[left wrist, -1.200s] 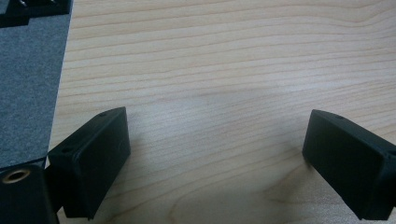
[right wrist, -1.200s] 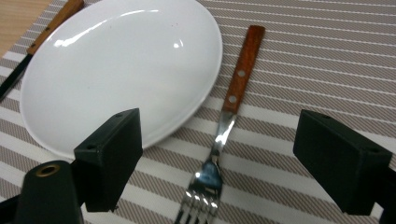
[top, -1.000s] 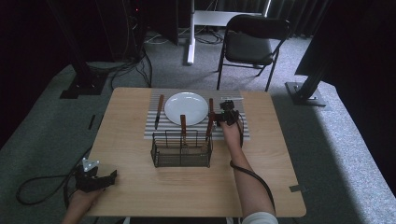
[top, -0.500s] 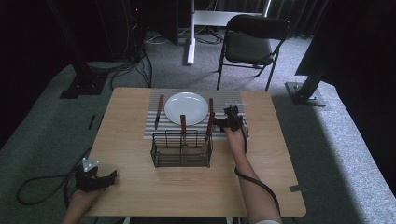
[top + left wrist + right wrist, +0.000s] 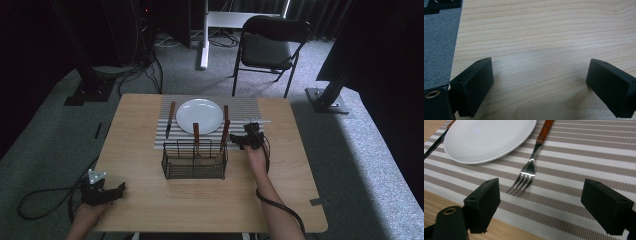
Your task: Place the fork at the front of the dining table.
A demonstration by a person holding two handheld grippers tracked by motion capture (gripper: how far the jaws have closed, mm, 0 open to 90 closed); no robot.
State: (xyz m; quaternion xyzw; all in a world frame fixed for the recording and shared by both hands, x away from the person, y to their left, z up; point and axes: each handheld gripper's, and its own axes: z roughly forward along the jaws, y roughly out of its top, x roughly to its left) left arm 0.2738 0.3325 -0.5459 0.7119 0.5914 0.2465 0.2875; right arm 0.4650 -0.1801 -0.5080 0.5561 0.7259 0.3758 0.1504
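Fork — just ahead, between jaws | right hand-held gripper — wide open, empty

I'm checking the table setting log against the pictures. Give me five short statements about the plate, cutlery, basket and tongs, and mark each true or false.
1. The white plate lies on the striped placemat. True.
2. The fork lies on the plate. False: it lies beside the plate on the placemat.
3. The right tongs are shut on the fork. False: the jaws stand wide apart, holding nothing.
4. A wooden-handled utensil stands in the wire basket. True.
5. The left tongs hover over the plate. False: they are open above bare wooden table near its edge.
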